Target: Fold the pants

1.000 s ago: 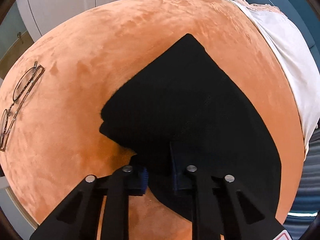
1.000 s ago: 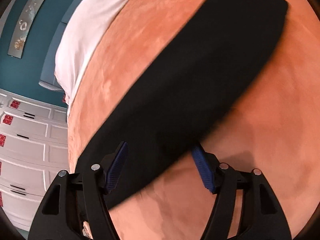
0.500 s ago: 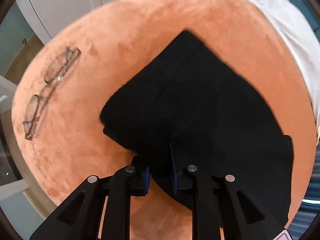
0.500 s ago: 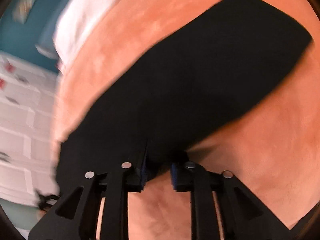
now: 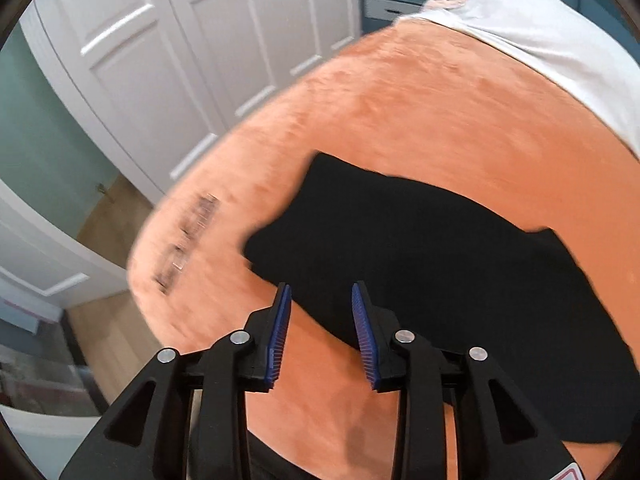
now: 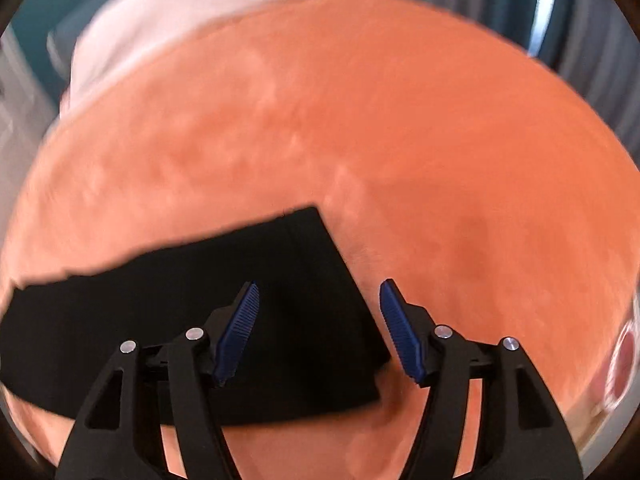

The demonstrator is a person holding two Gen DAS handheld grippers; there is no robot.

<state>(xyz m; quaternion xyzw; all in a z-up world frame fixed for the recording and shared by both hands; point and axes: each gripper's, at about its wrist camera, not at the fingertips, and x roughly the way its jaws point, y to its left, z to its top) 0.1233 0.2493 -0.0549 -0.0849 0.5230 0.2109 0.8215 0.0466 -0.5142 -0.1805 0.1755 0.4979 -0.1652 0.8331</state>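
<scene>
The black pants (image 5: 440, 264) lie folded flat on the orange blanket (image 5: 440, 112). My left gripper (image 5: 320, 300) is open and empty, raised just above the near left edge of the pants. In the right wrist view the pants (image 6: 168, 312) lie as a black band across the lower left. My right gripper (image 6: 318, 292) is open and empty, held over their right end. Both views are blurred by motion.
A pair of glasses (image 5: 188, 240) lies blurred on the blanket near its left edge. A white sheet (image 5: 540, 40) covers the far end of the bed. White wardrobe doors (image 5: 180, 52) and wooden floor (image 5: 108, 216) lie beyond the left edge.
Both grippers held the pants half a second ago. Both have now opened, let go and pulled up and back. The pants lie folded on the blanket.
</scene>
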